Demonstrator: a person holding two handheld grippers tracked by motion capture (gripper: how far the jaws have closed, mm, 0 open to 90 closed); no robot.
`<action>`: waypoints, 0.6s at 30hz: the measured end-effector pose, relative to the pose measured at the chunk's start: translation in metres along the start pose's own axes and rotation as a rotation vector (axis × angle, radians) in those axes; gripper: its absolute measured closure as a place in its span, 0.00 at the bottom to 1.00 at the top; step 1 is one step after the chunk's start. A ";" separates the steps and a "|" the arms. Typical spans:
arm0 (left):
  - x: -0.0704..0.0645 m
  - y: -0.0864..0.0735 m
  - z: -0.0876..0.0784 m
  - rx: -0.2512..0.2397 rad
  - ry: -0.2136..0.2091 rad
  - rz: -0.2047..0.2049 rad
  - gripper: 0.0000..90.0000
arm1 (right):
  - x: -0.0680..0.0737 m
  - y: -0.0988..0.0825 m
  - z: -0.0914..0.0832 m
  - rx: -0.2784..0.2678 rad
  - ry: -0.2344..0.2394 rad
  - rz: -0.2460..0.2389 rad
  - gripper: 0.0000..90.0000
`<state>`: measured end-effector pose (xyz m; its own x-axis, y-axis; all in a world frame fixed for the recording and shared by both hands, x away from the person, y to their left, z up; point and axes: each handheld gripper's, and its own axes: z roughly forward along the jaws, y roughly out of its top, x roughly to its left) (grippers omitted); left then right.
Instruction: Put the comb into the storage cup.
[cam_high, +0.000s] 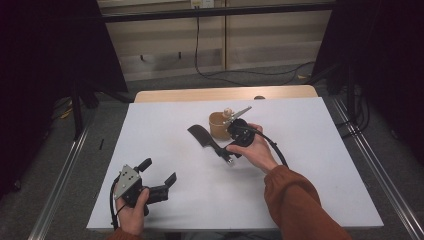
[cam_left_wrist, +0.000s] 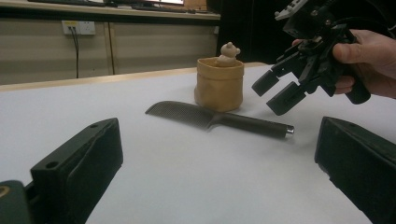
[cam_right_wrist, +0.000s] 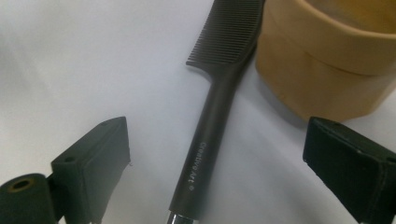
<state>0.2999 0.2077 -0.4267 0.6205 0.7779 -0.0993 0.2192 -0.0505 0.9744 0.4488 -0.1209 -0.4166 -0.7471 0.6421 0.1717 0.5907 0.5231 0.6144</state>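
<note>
From above, your right gripper (cam_high: 231, 159) hangs over the handle of the black comb (cam_high: 206, 138), which lies flat on the white table (cam_high: 300, 165) just beside the tan cup (cam_high: 218, 126), while your left gripper (cam_high: 159, 175) rests wide open and empty near you. The left gripper view shows a little bear (cam_left_wrist: 228, 52) in the cup. In the right gripper view, the jaws stand apart on both sides of the handle, so I think you are about to grab it: go lower, then squeeze.

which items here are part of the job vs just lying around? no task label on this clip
In play, judging by the right gripper's aim:
- comb, between the open jaws of the right gripper
- tan cup with small bear figure, beside the comb

Bystanders:
- left gripper, open, apart near the table edge
- wall socket
- floor cables
</note>
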 end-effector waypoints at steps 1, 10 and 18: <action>0.000 0.000 0.000 0.001 0.000 0.000 0.01 | 0.001 0.003 0.003 0.032 0.014 0.007 0.09; 0.000 0.000 0.000 0.001 0.001 -0.002 0.01 | 0.001 0.017 0.010 0.121 0.030 0.002 0.25; 0.000 0.000 0.000 0.005 -0.003 0.001 0.01 | 0.001 0.026 0.018 0.187 0.014 0.006 0.40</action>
<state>0.3000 0.2075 -0.4269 0.6227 0.7762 -0.0990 0.2223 -0.0542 0.9735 0.4690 -0.0961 -0.4143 -0.7471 0.6381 0.1864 0.6404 0.6155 0.4594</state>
